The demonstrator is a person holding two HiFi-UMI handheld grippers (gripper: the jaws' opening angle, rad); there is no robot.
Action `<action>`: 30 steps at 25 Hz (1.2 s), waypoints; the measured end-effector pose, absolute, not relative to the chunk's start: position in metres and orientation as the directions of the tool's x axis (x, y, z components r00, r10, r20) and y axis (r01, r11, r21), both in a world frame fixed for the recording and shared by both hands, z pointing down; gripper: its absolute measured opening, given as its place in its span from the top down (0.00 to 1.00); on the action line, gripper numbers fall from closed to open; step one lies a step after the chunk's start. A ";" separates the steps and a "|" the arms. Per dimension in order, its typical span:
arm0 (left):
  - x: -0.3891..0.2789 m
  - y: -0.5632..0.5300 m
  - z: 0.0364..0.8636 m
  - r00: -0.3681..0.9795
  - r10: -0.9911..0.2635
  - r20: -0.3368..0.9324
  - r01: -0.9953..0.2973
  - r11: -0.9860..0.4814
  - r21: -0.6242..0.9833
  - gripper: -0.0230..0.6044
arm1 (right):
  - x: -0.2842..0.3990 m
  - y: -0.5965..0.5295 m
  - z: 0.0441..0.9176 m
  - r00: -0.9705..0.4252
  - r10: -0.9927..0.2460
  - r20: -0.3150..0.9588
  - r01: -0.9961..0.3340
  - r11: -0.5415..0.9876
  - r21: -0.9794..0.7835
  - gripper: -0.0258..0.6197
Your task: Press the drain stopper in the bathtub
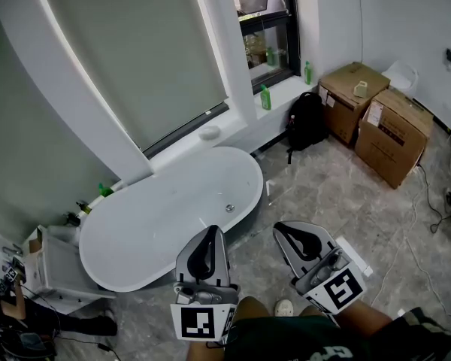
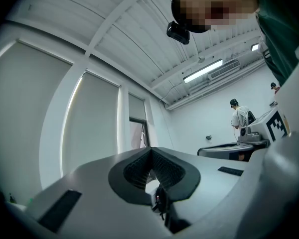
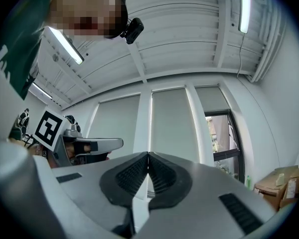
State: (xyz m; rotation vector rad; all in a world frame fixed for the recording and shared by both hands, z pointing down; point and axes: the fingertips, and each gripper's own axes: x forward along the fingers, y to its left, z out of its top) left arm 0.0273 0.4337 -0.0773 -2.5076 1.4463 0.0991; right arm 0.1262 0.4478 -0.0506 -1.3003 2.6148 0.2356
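Observation:
A white oval bathtub (image 1: 135,235) stands under the window, with a small round metal drain stopper (image 1: 229,208) on its floor toward the right end. My left gripper (image 1: 209,232) hovers at the tub's near rim, below and left of the stopper; its jaws are shut with nothing between them. My right gripper (image 1: 283,230) is beside it over the stone floor, right of the tub, also shut and empty. In the left gripper view the left gripper (image 2: 150,151) points slightly upward at blinds and ceiling. The right gripper (image 3: 148,156) looks the same way in its own view.
Two cardboard boxes (image 1: 376,119) and a black backpack (image 1: 306,120) stand at the far right wall. Green bottles (image 1: 265,97) sit on the window sill. A white cabinet (image 1: 56,269) stands left of the tub. Cables (image 1: 425,201) trail on the floor at right. Another person (image 2: 238,117) stands far off.

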 end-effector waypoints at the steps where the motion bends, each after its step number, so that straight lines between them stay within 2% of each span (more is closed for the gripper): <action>1: 0.028 0.432 -0.076 0.506 -0.845 -0.174 -0.860 -0.478 -0.178 0.95 | 0.127 0.447 -0.050 -0.588 -0.769 -0.252 -0.800 0.598 0.042 0.94; 17: 0.034 0.384 -0.074 0.533 -0.824 -0.191 -0.842 -0.495 -0.213 0.95 | 0.122 0.406 -0.050 -0.584 -0.768 -0.262 -0.805 0.589 0.069 0.94; 20: 0.030 0.359 -0.068 0.544 -0.816 -0.196 -0.835 -0.504 -0.218 0.95 | 0.119 0.387 -0.047 -0.575 -0.769 -0.279 -0.813 0.576 0.087 0.94; 30: -0.001 0.244 -0.062 0.571 -0.797 -0.198 -0.820 -0.540 -0.190 0.95 | 0.089 0.283 -0.036 -0.550 -0.812 -0.193 -0.834 0.548 0.071 0.94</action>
